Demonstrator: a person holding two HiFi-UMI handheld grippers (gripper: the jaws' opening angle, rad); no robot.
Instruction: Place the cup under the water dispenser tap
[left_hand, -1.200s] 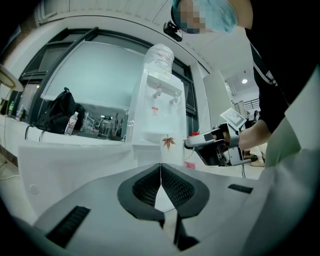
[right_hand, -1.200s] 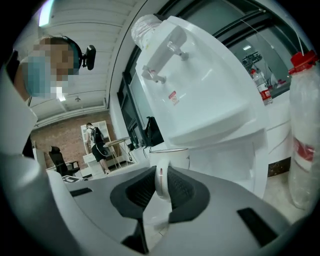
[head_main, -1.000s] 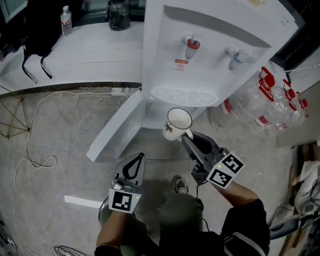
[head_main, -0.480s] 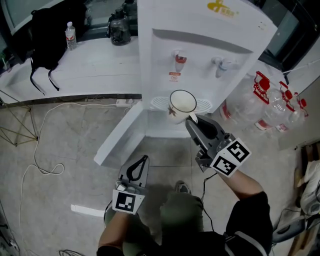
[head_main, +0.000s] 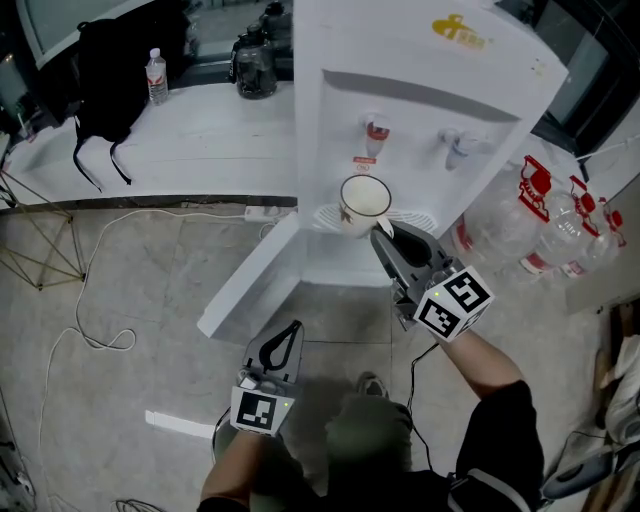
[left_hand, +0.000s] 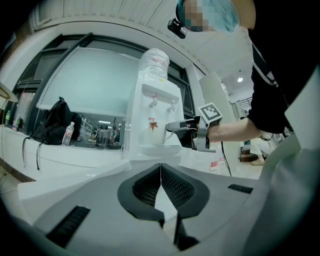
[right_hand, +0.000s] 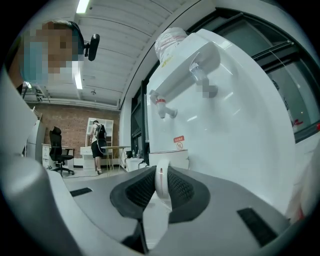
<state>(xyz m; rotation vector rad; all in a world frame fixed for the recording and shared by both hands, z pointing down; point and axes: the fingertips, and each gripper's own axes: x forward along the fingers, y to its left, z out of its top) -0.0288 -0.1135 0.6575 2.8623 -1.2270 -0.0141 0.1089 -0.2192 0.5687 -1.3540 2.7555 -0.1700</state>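
Observation:
A white cup (head_main: 362, 203) with a red leaf print hangs upright over the drip tray (head_main: 418, 220) of the white water dispenser (head_main: 430, 90), below and just left of the red tap (head_main: 377, 134). My right gripper (head_main: 384, 238) is shut on the cup's handle (right_hand: 160, 185), whose white loop shows pinched between the pads. The grey tap (head_main: 458, 145) is further right. My left gripper (head_main: 290, 332) is held low in front of the person, shut and holding nothing. From the left gripper view the cup (left_hand: 155, 130) hangs beside the tray ledge, under the taps.
The dispenser's lower door (head_main: 255, 270) hangs open to the left. A white counter (head_main: 180, 130) behind carries a black bag (head_main: 110, 95), a small bottle (head_main: 158, 78) and a dark jar (head_main: 255, 65). Several large water jugs (head_main: 545, 225) stand right of the dispenser. Cables trail over the floor.
My right gripper has carried the cup up and toward the dispenser, from in front of the base to over the drip tray. The left gripper has stayed about where it was.

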